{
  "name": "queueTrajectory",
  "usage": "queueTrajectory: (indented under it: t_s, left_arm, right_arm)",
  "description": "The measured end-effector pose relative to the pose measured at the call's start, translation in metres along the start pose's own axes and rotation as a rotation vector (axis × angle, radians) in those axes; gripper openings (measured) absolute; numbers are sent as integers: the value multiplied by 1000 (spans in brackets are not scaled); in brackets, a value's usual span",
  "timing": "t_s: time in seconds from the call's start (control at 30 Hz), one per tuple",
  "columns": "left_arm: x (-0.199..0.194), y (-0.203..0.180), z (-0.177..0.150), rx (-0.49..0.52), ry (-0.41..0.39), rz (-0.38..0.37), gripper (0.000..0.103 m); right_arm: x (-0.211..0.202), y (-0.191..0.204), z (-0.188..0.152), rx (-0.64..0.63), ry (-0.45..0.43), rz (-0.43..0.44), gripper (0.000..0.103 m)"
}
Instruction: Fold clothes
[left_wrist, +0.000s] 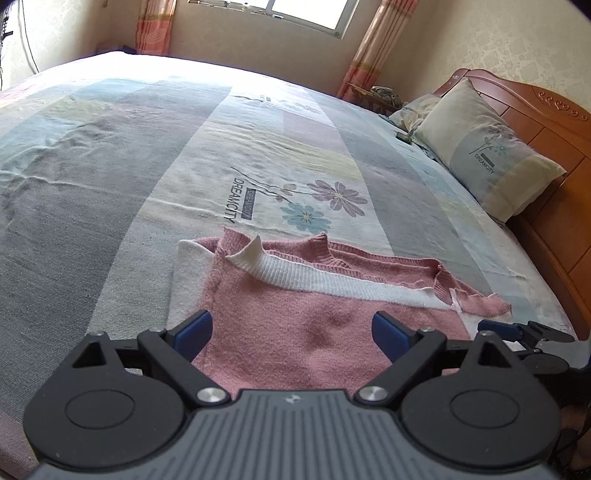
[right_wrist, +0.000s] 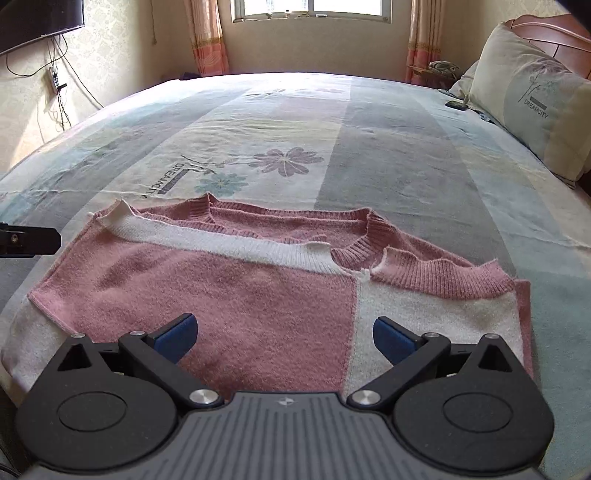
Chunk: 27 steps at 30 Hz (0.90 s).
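A pink-and-white sweater (right_wrist: 236, 288) lies partly folded on the bed (right_wrist: 388, 155), as the left gripper (left_wrist: 293, 328) and right gripper (right_wrist: 286, 332) hover above it, fingers wide apart and empty, apparently poised for another fold.

Two low, close wrist views across the bed (left_wrist: 110, 155) toward the window (right_wrist: 310, 9), sharing the sweater (right_wrist: 229, 295).

Home bedroom, wide bed (right_wrist: 369, 147), pillow (right_wrist: 535, 103), wooden headboard (left_wrist: 535, 122), curtained window (right_wrist: 314, 9)
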<state>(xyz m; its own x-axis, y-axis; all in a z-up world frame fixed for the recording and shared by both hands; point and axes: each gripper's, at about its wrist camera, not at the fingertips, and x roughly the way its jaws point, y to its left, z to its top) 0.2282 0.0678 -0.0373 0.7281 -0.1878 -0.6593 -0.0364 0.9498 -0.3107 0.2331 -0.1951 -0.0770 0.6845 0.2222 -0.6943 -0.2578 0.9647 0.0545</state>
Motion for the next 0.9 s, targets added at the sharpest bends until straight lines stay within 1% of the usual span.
queueTrajectory:
  t_s: [0.07, 0.13, 0.17, 0.23, 0.33, 0.43, 0.57, 0.6, 0.7, 0.77, 0.9]
  left_arm:
    - [1, 4, -1, -6, 7, 8, 93]
    - [2, 9, -3, -11, 15, 20, 93]
    - [2, 11, -3, -13, 19, 25, 93]
    - [3, 15, -4, -16, 21, 20, 93]
    - [6, 17, -4, -18, 21, 20, 93]
    - [7, 16, -6, -16, 26, -1, 93]
    - [4, 15, -5, -10, 21, -3, 93]
    - [2, 16, -5, -8, 16, -1, 93]
    - [-4, 18, -1, -13, -2, 4, 93]
    - [-6, 19, 0, -19, -10, 4, 93]
    - [-5, 19, -1, -21, 4, -8, 93]
  right_arm:
    - [13, 10, 7, -12, 4, 11, 103]
    - [33, 18, 6, -11, 72, 20, 103]
    - [38, 21, 3, -8, 79, 11, 103]
    - [39, 25, -3, 7, 57, -15, 103]
    - [38, 24, -4, 31, 54, -12, 103]
    - [37, 24, -7, 19, 36, -2, 103]
    - [37, 23, -16, 24, -41, 1, 103]
    - [36, 24, -16, 15, -46, -4, 103]
    - [34, 25, -4, 41, -20, -18, 103]
    - [36, 25, 6, 56, -32, -18, 103]
    - [61, 30, 17, 28, 8, -76, 103]
